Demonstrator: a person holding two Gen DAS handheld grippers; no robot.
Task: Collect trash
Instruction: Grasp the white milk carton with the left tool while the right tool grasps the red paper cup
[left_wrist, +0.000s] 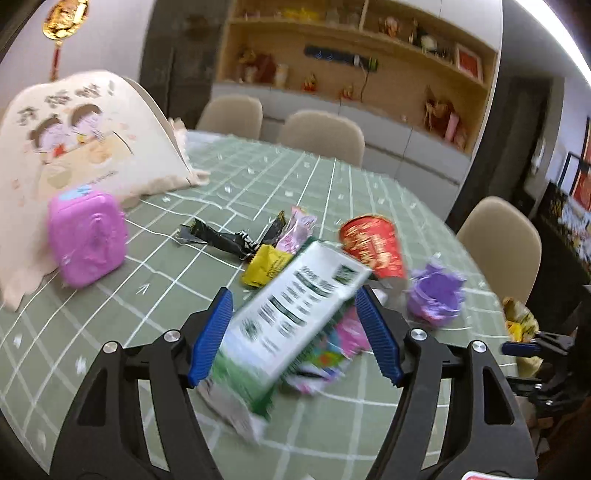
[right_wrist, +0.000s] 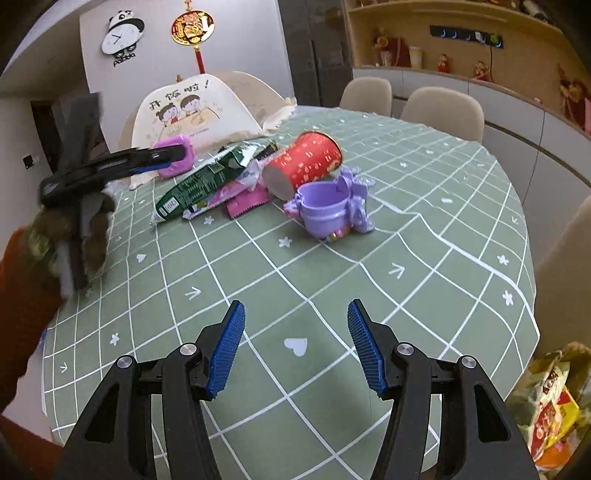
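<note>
A green and white snack bag (left_wrist: 295, 306) (right_wrist: 199, 184) lies on the green checked tablecloth (right_wrist: 332, 280). My left gripper (left_wrist: 293, 293) (right_wrist: 173, 155) hovers over it, open, with the bag between its blue pads and neither pad pressing on it. Pink wrappers (left_wrist: 347, 332) poke out from under the bag. Beyond it lie a black wrapper (left_wrist: 221, 236), a yellow wrapper (left_wrist: 266, 264) and a red paper cup (left_wrist: 373, 247) (right_wrist: 306, 162) on its side. My right gripper (right_wrist: 295, 306) is open over bare cloth near the table's front, holding nothing.
A purple toy bucket (right_wrist: 332, 206) stands right of the cup. A pink box (left_wrist: 88, 240) sits by a white mesh food cover (left_wrist: 74, 140). A bag with wrappers in it (right_wrist: 550, 398) hangs off the table's right edge. Beige chairs (right_wrist: 443, 110) ring the far side.
</note>
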